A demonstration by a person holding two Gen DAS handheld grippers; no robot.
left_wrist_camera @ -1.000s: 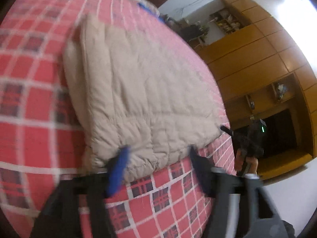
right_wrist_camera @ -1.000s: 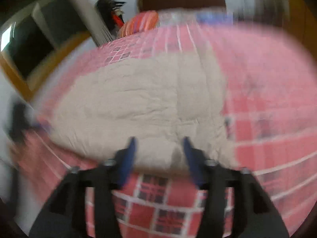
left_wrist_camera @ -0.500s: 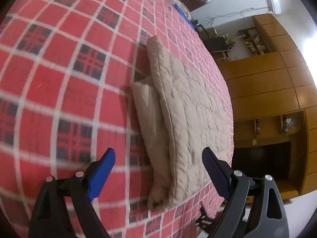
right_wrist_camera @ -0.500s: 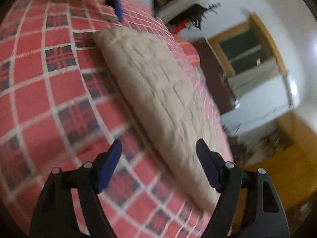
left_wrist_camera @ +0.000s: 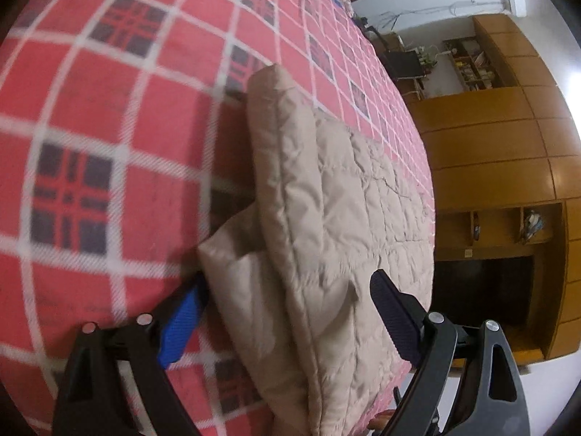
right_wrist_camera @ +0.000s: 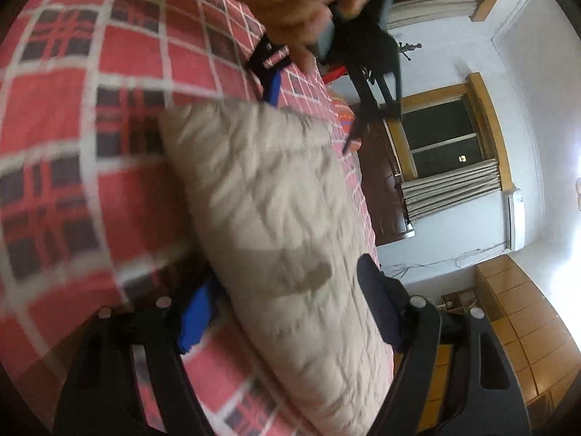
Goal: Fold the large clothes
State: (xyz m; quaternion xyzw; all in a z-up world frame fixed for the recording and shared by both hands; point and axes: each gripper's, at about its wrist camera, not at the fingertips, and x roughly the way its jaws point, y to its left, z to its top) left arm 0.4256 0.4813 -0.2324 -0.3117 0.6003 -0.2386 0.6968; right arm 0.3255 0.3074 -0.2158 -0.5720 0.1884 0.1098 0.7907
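Beige quilted padded garment [left_wrist_camera: 326,225], already folded into a thick stack on the red plaid bedspread [left_wrist_camera: 120,145], straddled at opposite edges by the open left gripper [left_wrist_camera: 287,309] and open right gripper [right_wrist_camera: 287,301]; next, presumably, both close for another fold.

One folded beige quilted garment [left_wrist_camera: 326,225] is counted at frame centre, in two stacked layers (upper layer overlapping the lower). One red plaid bedspread [left_wrist_camera: 109,116] is counted, filling the left. Two grippers are counted: the left gripper [left_wrist_camera: 287,312] and the right gripper [right_wrist_camera: 287,312], each at bottom centre with two fingers. One hand [right_wrist_camera: 297,3] is seen at the right view's top.
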